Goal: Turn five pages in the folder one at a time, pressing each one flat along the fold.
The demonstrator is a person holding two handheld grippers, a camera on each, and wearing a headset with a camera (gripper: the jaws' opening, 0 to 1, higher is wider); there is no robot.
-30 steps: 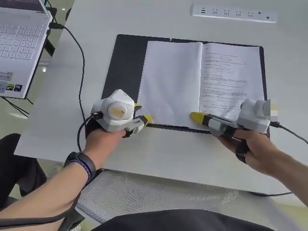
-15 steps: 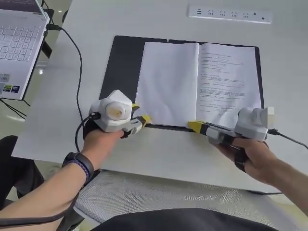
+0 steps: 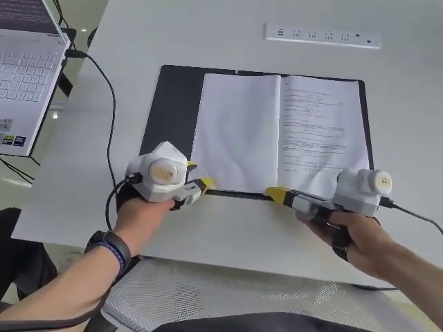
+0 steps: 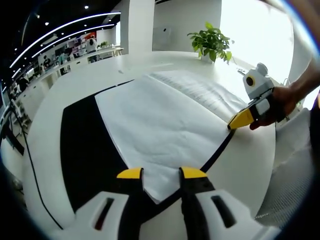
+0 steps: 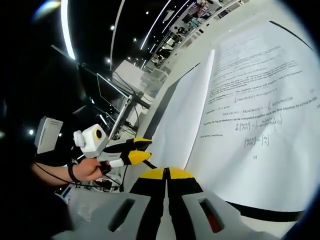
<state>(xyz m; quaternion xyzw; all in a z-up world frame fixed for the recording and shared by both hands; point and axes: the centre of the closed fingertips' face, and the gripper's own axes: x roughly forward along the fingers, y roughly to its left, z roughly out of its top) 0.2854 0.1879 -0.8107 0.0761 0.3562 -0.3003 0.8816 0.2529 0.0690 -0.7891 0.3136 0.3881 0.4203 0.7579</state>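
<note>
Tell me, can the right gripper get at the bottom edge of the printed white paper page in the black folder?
Probably yes. The right gripper, jaws shut, sits just short of the printed white paper page near the fold, nothing between them. It must open first.

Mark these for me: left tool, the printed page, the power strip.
left tool [image 4: 161,174], left gripper view, midway between its yellow fingertips.
printed page [image 3: 322,131], head view, middle of the text block.
power strip [image 3: 322,35], head view, centre of its white body.

The right claw [image 3: 273,194] slid along the fold [image 3: 279,131] to the folder's [image 3: 173,104] near edge.
</note>
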